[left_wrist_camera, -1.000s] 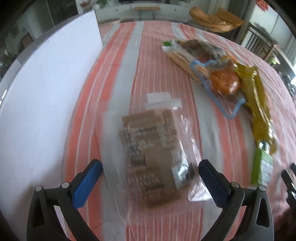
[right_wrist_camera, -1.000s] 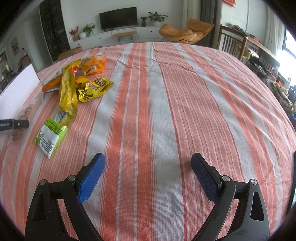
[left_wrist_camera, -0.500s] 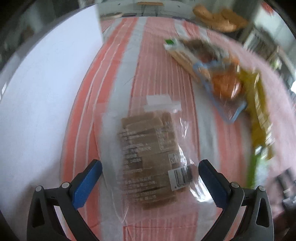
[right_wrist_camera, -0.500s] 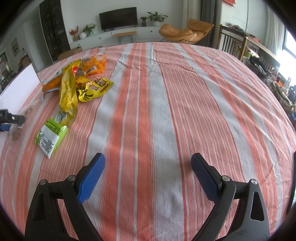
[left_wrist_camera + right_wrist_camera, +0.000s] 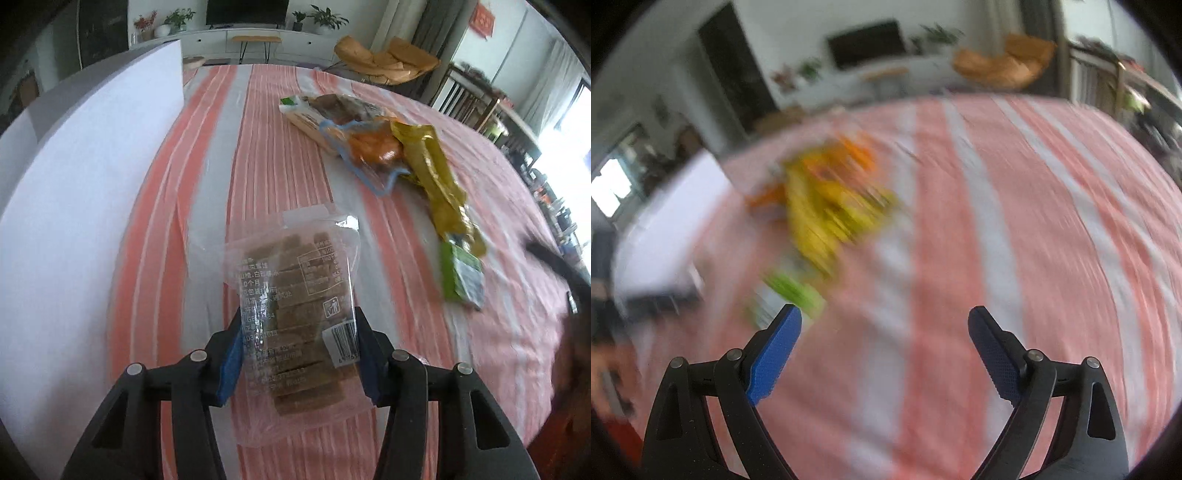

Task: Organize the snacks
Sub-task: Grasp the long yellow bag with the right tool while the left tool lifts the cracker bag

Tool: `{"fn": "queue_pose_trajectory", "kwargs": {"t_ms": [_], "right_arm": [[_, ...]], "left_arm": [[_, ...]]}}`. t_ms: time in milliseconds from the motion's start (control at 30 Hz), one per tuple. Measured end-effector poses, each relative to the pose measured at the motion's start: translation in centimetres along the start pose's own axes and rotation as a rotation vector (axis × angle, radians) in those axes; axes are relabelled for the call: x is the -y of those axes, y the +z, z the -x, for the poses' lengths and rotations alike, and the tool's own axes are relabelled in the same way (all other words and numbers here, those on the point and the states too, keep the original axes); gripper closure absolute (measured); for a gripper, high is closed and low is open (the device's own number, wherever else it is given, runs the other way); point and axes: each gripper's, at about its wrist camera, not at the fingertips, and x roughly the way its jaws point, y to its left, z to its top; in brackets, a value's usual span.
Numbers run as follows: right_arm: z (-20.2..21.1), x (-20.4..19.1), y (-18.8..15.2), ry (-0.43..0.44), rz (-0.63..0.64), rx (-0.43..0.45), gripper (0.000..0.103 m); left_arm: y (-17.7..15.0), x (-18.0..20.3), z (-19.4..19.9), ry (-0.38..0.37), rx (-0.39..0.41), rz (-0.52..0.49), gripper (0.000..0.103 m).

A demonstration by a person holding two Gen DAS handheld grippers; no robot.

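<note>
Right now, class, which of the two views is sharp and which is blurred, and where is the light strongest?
Left wrist view: sharp; print on the clear brown-bar packet is readable, with glare at the right-edge window. Right wrist view: motion-smeared; the snack pile is only yellow, orange and green streaks, though the gripper fingers stay crisp.

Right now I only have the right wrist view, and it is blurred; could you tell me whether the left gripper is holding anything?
Observer: Yes, the left gripper is shut on a clear bag of brown bars.
Operator: Thank you. Is that bag touching the white board?
Observer: No, the board stands to the bag's left, with striped cloth showing between them.
Operator: And is the orange snack in the pile loose?
Observer: No, it sits inside a clear pouch with a blue edge.
</note>
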Motion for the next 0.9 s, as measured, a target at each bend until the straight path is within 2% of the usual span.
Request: {"fn": "queue_pose_trajectory", "kwargs": {"t_ms": [100, 167, 200, 233, 267, 300, 367, 433, 467, 500, 567, 733, 833, 900], "right_arm": [[-3.1, -3.9, 4.1, 0.008, 0.092, -0.017, 0.011], [-7.2, -6.6, 6.1, -0.035, 0.174, -0.095, 0.012], [-8.4, -7.3, 6.4, -0.049, 0.204, -0.123, 0.017], [-9.9, -8.2, 6.6, -0.076, 0.250, -0.159, 0.053], [-11.0, -8.8, 6.6, -0.128, 0.295, -0.194, 0.054], [-10.9, -8.8, 6.7, -0.129, 0.295, -0.188, 0.065], [-9.1, -8.1, 7.0, -0.083, 0.238, -0.154, 0.073], [-6.6, -6.7, 7.0, -0.060, 0.165, -0.117, 0.075], [-5.7, -6.0, 6.7, -0.047, 0.144, -0.102, 0.102], [-4.4, -5.1, 6.5, -0.020, 0.109, -0.090, 0.098], [-1.6, -2.6, 5.6, 0.068, -0.005, -0.065, 0.098], [1.7, 1.9, 3.8, 0.196, -0.207, -0.047, 0.098], [2.7, 3.0, 3.4, 0.216, -0.262, -0.049, 0.098], [3.5, 3.2, 3.5, 0.177, -0.252, -0.051, 0.095]], "left_arm": [[-1.5, 0.0, 0.9, -0.046, 0.023, 0.048, 0.051], [-2.9, 0.1, 1.6, -0.078, 0.034, 0.065, 0.051], [-3.6, 0.2, 1.9, -0.089, 0.036, 0.070, 0.051], [-3.9, 0.3, 1.9, -0.095, 0.035, 0.070, 0.051], [-4.6, 0.3, 2.3, -0.100, 0.035, 0.067, 0.051], [-5.2, 0.4, 2.6, -0.110, 0.037, 0.061, 0.051], [-5.9, 0.6, 3.3, -0.131, 0.044, 0.061, 0.051], [-6.0, 0.6, 3.7, -0.166, 0.058, 0.080, 0.051], [-6.1, 0.5, 3.9, -0.182, 0.066, 0.090, 0.051], [-6.1, 0.5, 4.4, -0.205, 0.078, 0.103, 0.051], [-5.9, 0.6, 5.3, -0.236, 0.100, 0.112, 0.051], [-6.0, 0.8, 8.1, -0.271, 0.152, 0.101, 0.051], [-6.1, 0.5, 9.1, -0.280, 0.169, 0.102, 0.051], [-6.4, 0.1, 9.4, -0.275, 0.173, 0.109, 0.051]]}}
